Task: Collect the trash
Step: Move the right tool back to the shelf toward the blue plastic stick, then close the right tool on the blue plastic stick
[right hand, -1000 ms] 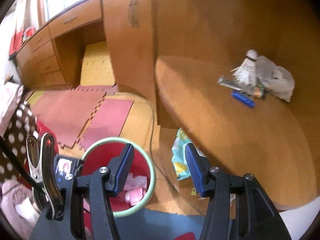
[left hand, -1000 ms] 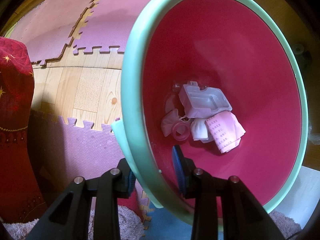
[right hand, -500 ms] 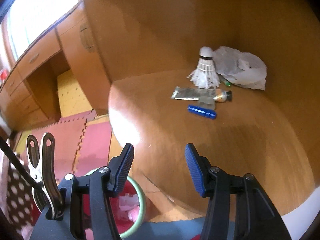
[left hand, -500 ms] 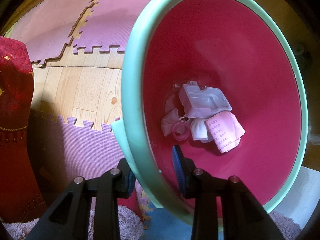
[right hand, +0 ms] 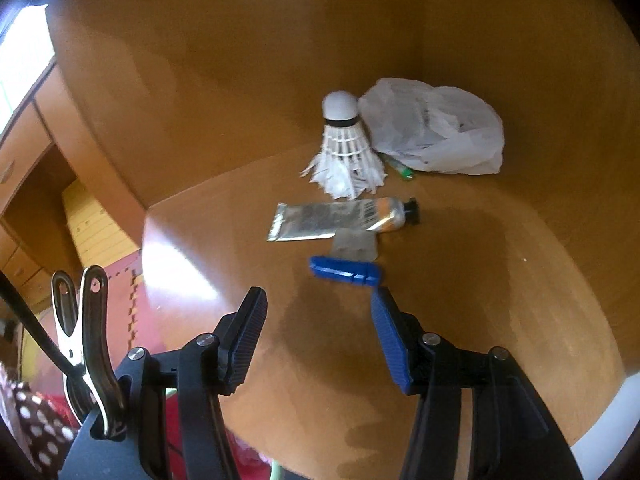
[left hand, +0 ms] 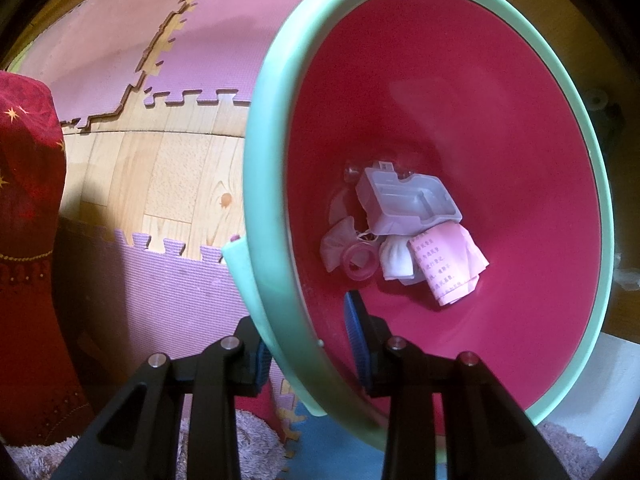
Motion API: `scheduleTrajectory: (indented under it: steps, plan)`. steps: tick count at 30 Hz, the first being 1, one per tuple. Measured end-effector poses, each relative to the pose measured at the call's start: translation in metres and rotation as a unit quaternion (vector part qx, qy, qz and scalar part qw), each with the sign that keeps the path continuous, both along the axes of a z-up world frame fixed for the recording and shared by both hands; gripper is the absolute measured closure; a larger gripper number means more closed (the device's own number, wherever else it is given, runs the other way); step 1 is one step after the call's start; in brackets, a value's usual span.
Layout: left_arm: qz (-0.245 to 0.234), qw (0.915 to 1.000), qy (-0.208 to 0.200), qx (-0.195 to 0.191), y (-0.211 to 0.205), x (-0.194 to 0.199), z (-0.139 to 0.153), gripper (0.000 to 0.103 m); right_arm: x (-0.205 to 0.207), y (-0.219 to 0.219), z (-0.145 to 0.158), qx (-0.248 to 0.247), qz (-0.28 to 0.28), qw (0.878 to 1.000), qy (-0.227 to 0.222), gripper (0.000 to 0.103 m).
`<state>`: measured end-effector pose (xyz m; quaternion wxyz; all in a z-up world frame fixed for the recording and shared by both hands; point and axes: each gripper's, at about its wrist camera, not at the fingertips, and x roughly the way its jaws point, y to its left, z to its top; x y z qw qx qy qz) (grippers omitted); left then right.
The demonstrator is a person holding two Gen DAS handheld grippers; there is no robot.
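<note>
At the bottom of the left wrist frame, the left tongs (left hand: 306,344) are gripping the green rim of the red bin (left hand: 520,160), closed on its wall, with scraps (left hand: 404,224) lying at its centre. Low in the right wrist frame, the right tongs (right hand: 318,338) are gaping empty over the tabletop (right hand: 500,280), facing the blue strip (right hand: 345,273), tube (right hand: 340,218), shuttlecock (right hand: 346,148) and bag (right hand: 436,128) right of centre.
</note>
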<state>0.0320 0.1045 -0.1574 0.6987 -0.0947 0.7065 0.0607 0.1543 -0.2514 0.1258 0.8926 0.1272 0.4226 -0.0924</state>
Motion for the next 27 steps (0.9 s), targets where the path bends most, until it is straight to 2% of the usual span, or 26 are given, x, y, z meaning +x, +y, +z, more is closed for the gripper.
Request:
scheduleTrajectory:
  steps: [8, 14, 27]
  plan:
    - [0.000, 1.0000, 0.000, 0.000, 0.001, 0.000, 0.000, 0.068, 0.021, -0.008, -0.005, -0.025, -0.033, 0.999, 0.020, 0.047]
    - [0.000, 1.0000, 0.000, -0.001, 0.000, 0.000, 0.000, 0.068, 0.035, -0.008, -0.009, -0.005, -0.047, 0.999, 0.025, 0.046]
    - [0.000, 1.0000, 0.001, -0.001, 0.001, 0.001, 0.000, 0.068, 0.048, 0.005, -0.019, -0.055, -0.046, 0.997, 0.036, 0.046]
